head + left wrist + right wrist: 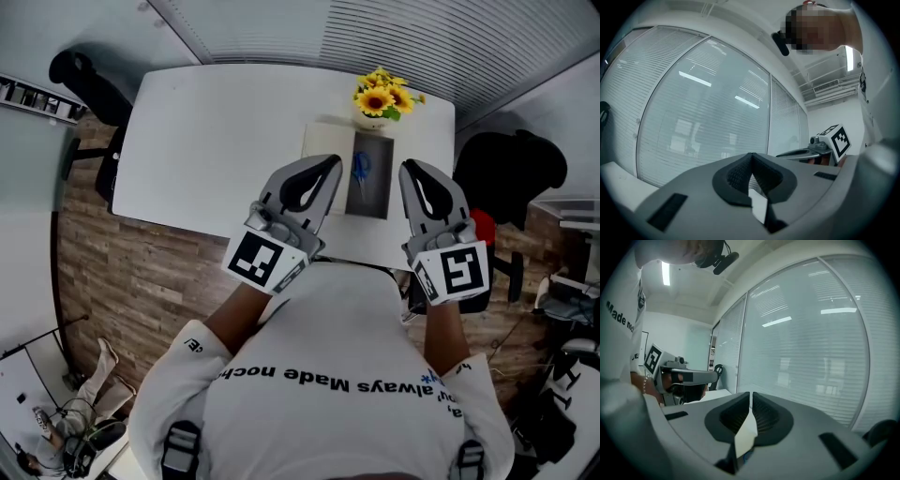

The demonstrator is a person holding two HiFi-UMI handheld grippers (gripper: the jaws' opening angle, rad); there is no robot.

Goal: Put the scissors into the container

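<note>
Left tongs (334,164) and right tongs (407,169) both closed tip to tip on nothing, raised over the counter's (216,131) near edge.
Between them, the blue-handled scissors (362,167) lie inside the dark container (380,192), long axis running away from the person along its length, toward the sunflowers (380,97); which end is the blades is too small to tell.

The person's white fabric T-shirt (319,328), lower middle of the head view, bears black upside-down lettering, "always Made nock"; the right gripper view's upper left shows "Made no".
</note>
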